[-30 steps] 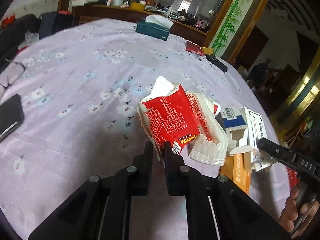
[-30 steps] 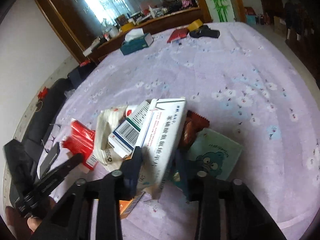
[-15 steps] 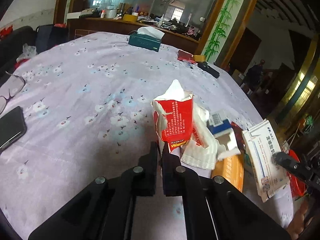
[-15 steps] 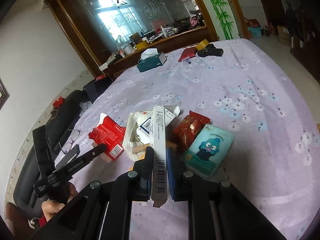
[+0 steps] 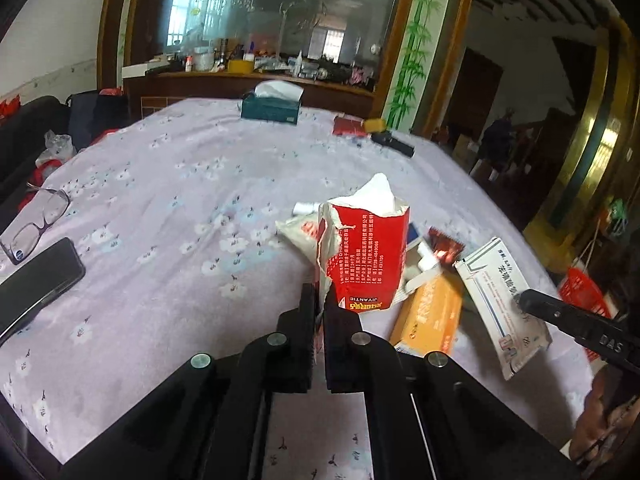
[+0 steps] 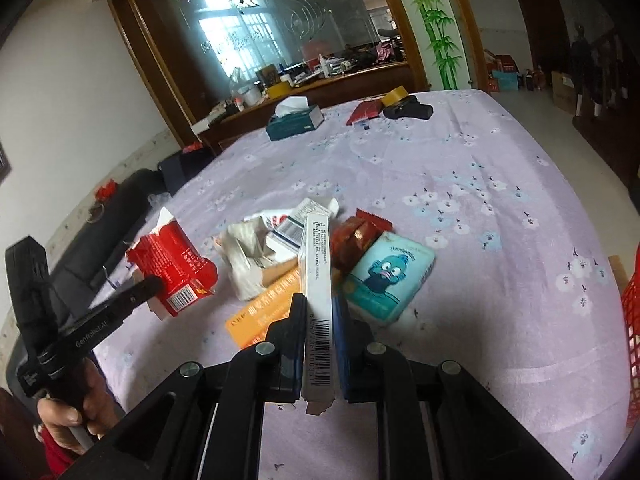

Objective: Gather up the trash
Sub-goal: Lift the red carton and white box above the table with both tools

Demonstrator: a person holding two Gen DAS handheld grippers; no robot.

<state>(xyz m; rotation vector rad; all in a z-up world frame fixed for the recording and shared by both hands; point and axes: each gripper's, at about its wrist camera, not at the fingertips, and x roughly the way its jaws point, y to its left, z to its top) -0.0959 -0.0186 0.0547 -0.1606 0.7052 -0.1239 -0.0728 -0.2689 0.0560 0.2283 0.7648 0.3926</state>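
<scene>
Red torn carton (image 5: 366,256) hangs pinched in the left gripper (image 5: 319,300), lifted clear for binning. Right gripper (image 6: 320,316) clamps a white box (image 6: 318,276) edgewise, probably bound for the red basket (image 6: 632,320).

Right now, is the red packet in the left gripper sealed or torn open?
Torn open. The red packet has a ragged top edge with white paper sticking out, and the left gripper pinches its split side.

- Daylit through a bright, slightly blown-out window (image 6: 240,36) behind etched glass.
- Soft, faint shadows across the table (image 5: 168,216).
- Strong fisheye bending, black vignette at corners.
- Mildly blurred far background.
</scene>
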